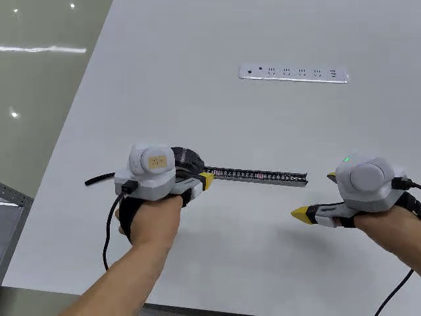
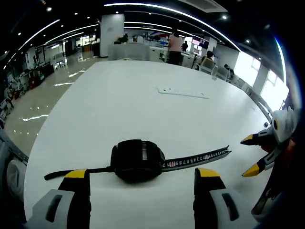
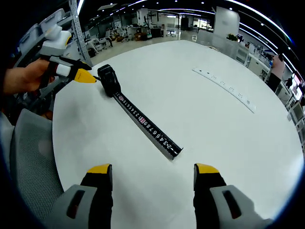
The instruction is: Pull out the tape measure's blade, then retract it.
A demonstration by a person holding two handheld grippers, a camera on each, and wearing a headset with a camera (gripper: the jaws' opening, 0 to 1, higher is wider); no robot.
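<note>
A black tape measure (image 2: 137,160) lies on the white table (image 1: 217,257), its body between the wide-set jaws of my left gripper (image 2: 142,174), which is open and not closed on it. In the head view the tape measure (image 1: 189,160) is partly hidden behind my left gripper (image 1: 197,166). The blade (image 1: 260,176) is pulled out flat toward the right; its hooked end (image 3: 175,151) rests on the table. My right gripper (image 1: 316,195) is open just short of the blade's end, holding nothing. In its own view my right gripper (image 3: 153,168) faces along the blade (image 3: 145,124).
A white power strip (image 1: 293,72) lies flat farther back on the table. The tape measure's black wrist strap (image 1: 99,179) trails left toward the table's left edge. Glossy floor (image 1: 39,79) lies beyond that edge. Cables hang from both grippers.
</note>
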